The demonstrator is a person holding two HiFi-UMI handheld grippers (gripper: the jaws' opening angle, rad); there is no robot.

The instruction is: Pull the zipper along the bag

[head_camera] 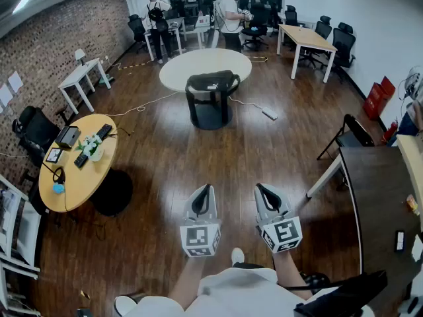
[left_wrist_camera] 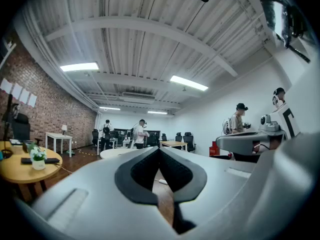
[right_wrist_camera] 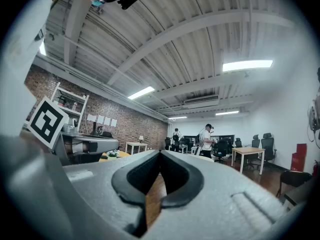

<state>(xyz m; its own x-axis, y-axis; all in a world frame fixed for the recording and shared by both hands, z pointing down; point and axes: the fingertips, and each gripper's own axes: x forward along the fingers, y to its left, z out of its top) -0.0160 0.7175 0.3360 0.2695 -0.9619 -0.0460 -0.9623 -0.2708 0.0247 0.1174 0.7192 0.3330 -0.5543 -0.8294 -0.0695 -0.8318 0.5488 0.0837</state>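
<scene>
1. The white round table stands mid-room, well ahead of the person.
2. The black bag sits at the table's near edge, long axis crosswise. Its zipper is too small to make out.
3. The left gripper and right gripper, both pressed together on nothing, hang well short of the table. The left is more nearly in line with the bag.
4. Only the head view shows the bag. The gripper views look across the room, their own jaws blocking it.

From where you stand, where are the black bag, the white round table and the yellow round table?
black bag (head_camera: 211, 83): head view, on its upper front panel.
white round table (head_camera: 198, 59): head view, on the bare tabletop behind the bag.
yellow round table (head_camera: 89, 180): head view, on a bare part of the tabletop.
</scene>
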